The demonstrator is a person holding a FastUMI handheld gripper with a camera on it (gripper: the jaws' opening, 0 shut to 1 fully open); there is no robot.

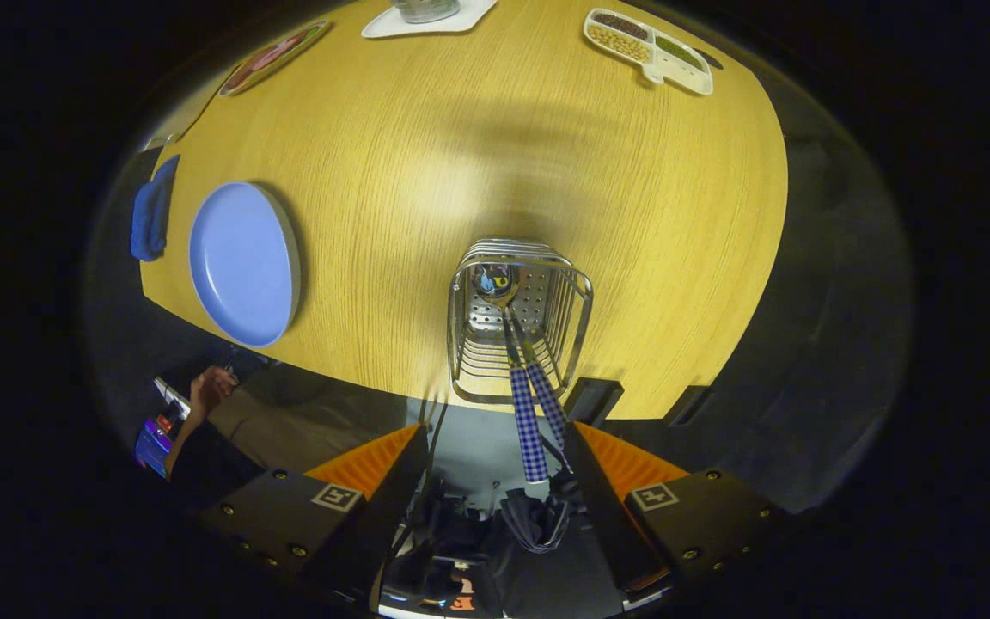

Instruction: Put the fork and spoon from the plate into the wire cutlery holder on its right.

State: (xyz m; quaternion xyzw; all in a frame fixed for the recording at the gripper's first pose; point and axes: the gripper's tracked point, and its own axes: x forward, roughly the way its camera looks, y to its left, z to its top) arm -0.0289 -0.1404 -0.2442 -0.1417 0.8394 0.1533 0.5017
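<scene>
A round wooden table [478, 146] carries an empty blue plate [243, 262] and, to its right, the wire cutlery holder [519, 322]. The gripper [495, 456] looks steeply down from above, its fingers spread wide and holding nothing. Fork [548, 404] and spoon [519, 378] stand inside the holder, their checked handles leaning out between the fingers. A person's hand [210, 387] rests below the table's edge.

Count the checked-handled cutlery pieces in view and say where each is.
2. Both stand in the wire cutlery holder, handles rising between the open gripper's fingers: one nearer the right finger, one beside it. The blue plate lies bare.
</scene>
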